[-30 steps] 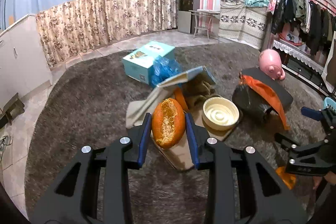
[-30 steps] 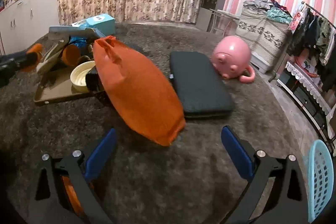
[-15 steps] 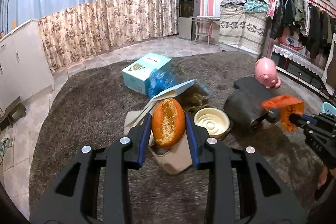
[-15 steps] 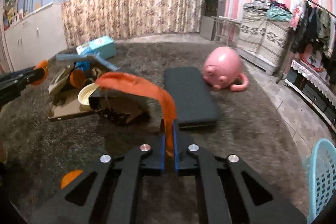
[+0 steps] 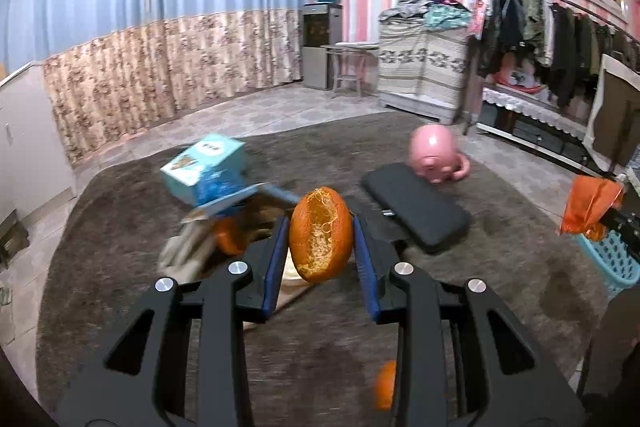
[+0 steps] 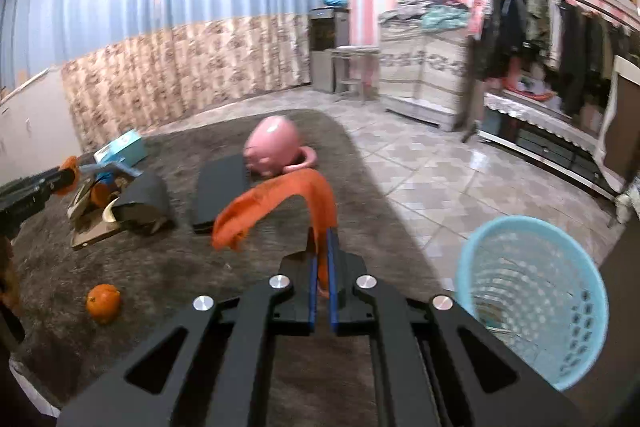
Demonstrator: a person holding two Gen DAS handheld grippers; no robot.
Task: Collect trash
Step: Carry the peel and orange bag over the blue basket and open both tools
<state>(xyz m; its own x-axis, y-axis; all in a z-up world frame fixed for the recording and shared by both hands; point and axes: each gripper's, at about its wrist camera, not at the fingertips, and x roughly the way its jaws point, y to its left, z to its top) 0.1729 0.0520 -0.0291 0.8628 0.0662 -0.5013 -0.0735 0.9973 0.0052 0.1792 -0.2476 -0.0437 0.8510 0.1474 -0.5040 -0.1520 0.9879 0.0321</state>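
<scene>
My left gripper (image 5: 320,239) is shut on a piece of orange peel (image 5: 320,233) and holds it above the rug. My right gripper (image 6: 321,247) is shut on an orange plastic wrapper (image 6: 280,205), which hangs over the rug's right edge; the wrapper also shows at the right of the left wrist view (image 5: 590,205). A light blue mesh basket (image 6: 532,291) stands on the floor just right of the right gripper and shows in the left wrist view (image 5: 618,263). A trash pile on a cardboard sheet (image 6: 92,227) lies at the left, with peel, paper and a black bag (image 6: 144,201).
A loose orange peel (image 6: 103,301) lies on the dark rug (image 6: 180,279). A black cushion (image 5: 416,207), a pink pig toy (image 5: 436,159) and a blue box (image 5: 204,167) sit on the rug. Tiled floor, a clothes rack and cabinets lie to the right.
The right gripper closed on the orange wrapper, lifted it off the black bag and swung right toward the blue basket. The left gripper rose and turned right with the peel.
</scene>
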